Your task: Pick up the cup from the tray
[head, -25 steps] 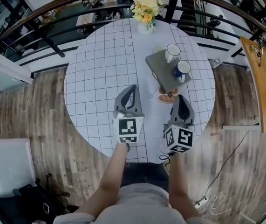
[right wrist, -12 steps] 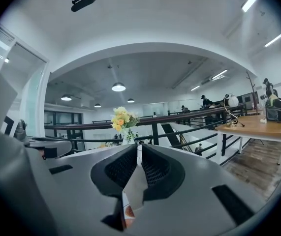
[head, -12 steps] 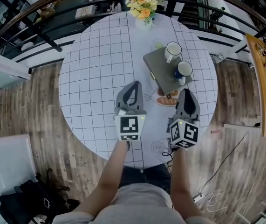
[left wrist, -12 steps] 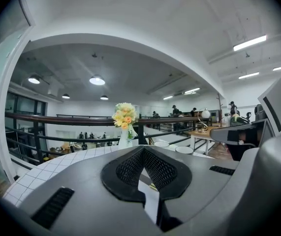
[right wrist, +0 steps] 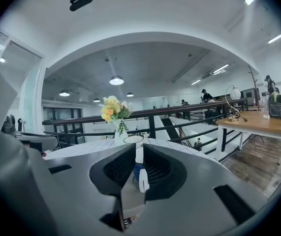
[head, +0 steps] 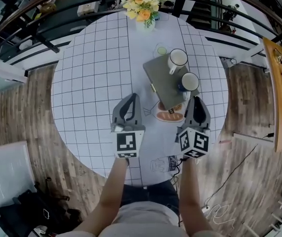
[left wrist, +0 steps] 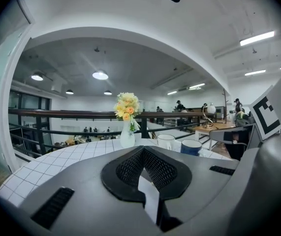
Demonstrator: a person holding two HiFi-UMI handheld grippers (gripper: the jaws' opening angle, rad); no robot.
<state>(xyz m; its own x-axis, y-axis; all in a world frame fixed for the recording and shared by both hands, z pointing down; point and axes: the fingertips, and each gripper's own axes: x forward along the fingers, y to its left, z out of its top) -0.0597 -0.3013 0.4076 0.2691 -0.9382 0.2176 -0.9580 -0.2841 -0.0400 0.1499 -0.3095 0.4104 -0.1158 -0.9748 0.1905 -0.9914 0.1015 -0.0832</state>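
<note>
target: two cups stand upright on the grey tray (head: 159, 75), right of centre on the round gridded table (head: 91, 73). the blue cup (head: 189, 81) is at the tray's near end, the white cup (head: 178, 59) just behind it. task doesn't say which; i take the blue one as nearest.

handling (judgement): rigid, glazed or enamelled, so smooth and likely slippery under my pads. it would chip or crack if knocked or dropped. probably light; i can't tell if it holds liquid. the wall won't give, so pinch one side of the rim, one pad inside and one outside, or take the handle. in the right gripper view a pale handle seems to face me, not certain. keep it upright, and mind the white cup close behind.

jaws: left gripper (head: 133, 98) has its jaws together with nothing in them. right gripper (head: 196, 100) is also closed, a thin slit at most. the blue cup shows through that slit but lies ahead, not gripped. the jaws need opening before the reach.

pose: both forearms reach out over the table's near edge. both grippers point away from me, roughly level, noses slightly down. left sits over bare tablecloth, left of the tray. right lines up with the blue cup, tip near the tray's near end, beside a small plate (head: 170, 115).
</note>
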